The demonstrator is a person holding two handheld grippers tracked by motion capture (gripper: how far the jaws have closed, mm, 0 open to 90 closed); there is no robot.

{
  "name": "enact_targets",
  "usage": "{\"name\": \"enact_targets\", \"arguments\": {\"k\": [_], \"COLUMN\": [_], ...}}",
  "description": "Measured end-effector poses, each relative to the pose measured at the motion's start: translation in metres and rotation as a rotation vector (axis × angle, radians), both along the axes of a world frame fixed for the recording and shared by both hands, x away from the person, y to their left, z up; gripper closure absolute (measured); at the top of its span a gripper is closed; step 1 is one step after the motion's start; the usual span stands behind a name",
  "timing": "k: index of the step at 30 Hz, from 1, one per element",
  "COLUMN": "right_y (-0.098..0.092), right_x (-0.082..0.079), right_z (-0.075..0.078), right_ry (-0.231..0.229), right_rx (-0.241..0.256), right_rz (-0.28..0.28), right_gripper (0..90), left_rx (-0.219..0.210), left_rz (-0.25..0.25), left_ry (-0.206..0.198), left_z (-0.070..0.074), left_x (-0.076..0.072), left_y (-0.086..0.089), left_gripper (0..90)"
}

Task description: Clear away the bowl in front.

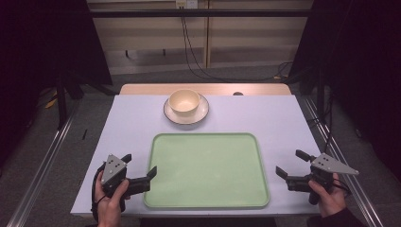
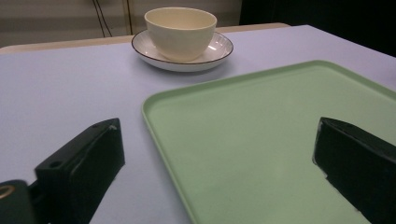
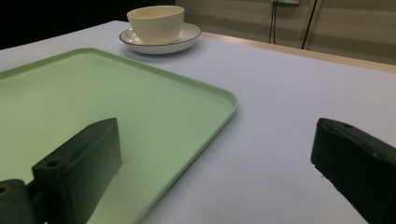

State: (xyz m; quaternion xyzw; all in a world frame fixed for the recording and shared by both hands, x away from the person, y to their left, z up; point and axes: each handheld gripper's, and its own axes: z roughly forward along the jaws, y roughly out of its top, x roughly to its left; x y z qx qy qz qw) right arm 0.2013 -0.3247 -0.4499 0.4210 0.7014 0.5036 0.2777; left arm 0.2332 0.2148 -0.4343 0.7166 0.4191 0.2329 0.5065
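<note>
Dark curtains are closing in the sides of the room, and a pale lilac table [image 1: 132, 127] is carrying a green tray [image 1: 206, 201] at the near middle and a cream bowl [image 1: 184, 100] sitting in a white plate [image 1: 202, 113] at the far middle, just beyond the tray's far rim. Nothing is being held: the left gripper [image 1: 140, 165] is hovering at the tray's near left corner with its jaws spread wide, one over the table and one over the tray, and the right gripper [image 1: 292, 163] is waiting just right of the tray, its jaws gaping too. By my reading the work is only starting, with the reach toward the bowl not yet begun. Both grippers are pointing up the table, and the bowl is lying well apart from each, far and inward. The next move is calling for one gripper to be travelling forward over the tray and closing on the bowl's rim.
</note>
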Motion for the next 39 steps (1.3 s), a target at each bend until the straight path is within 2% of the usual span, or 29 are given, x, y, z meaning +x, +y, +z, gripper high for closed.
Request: {"name": "enact_targets", "arguments": {"k": [2,4,8,10,13,14,16,18,24,25,31,32,35,37,38,39], "right_y": [0.0,0.0,-0.001,-0.001,0.0,0.0,-0.001,-0.002,-0.002,-0.002,-0.001,-0.001,-0.001,-0.001,-0.001,-0.001], "right_x": [0.0,0.0,0.0,0.0,0.0,0.0,0.0,-0.001,-0.001,-0.001,-0.001,-0.001,-0.001,-0.001,-0.001,-0.001], "right_z": [0.0,0.0,0.0,0.0,0.0,0.0,0.001,0.002,0.002,0.002,0.001,0.001,0.001,0.001,0.002,0.002], "right_ry": [-0.007,-0.007,-0.011,-0.013,-0.011,-0.011,-0.018,-0.028,-0.028,-0.028,-0.024,-0.025,-0.025,-0.024,-0.025,-0.025], "right_rx": [0.003,0.003,0.006,0.001,0.003,0.003,0.011,0.03,0.028,0.028,0.022,0.019,0.019,0.017,0.022,0.021], "right_rz": [0.002,0.006,0.008,0.005,0.008,0.008,0.012,0.01,0.012,0.012,0.014,0.015,0.014,0.02,0.018,0.018], "right_gripper": [1.4,1.3,1.3,1.2,1.1,1.2,1.1,1.1,1.1,1.1,1.1,1.1,1.2,1.2,1.2,1.2], "left_rx": [-0.002,-0.023,-0.01,-0.023,-0.01,-0.003,-0.018,-0.016,-0.006,0.009,-0.025,-0.017,-0.017,-0.01,-0.006,0.015], "left_rz": [0.008,-0.012,-0.008,-0.02,-0.035,-0.044,-0.076,-0.073,-0.071,-0.066,-0.067,-0.069,-0.075,-0.073,-0.074,-0.074], "left_ry": [-0.002,-0.003,-0.023,-0.016,-0.005,0.007,0.03,0.047,0.022,0.017,0.006,-0.008,-0.009,-0.015,-0.012,-0.007], "left_z": [0.0,0.005,0.01,0.01,0.009,0.009,0.008,0.006,0.007,0.008,0.022,0.026,0.029,0.028,0.025,0.024], "left_x": [0.001,0.004,0.009,0.01,0.015,0.018,0.021,0.026,0.035,0.037,0.05,0.053,0.057,0.063,0.071,0.074], "left_y": [-0.001,-0.002,-0.005,-0.006,-0.01,-0.012,-0.012,-0.015,-0.019,-0.019,-0.02,-0.021,-0.023,-0.025,-0.026,-0.027], "left_gripper": [2.9,3.6,3.3,2.8,2.7,2.8,4.1,3.6,2.9,2.9,2.4,2.3,2.5,2.8,3.0,3.3]}}
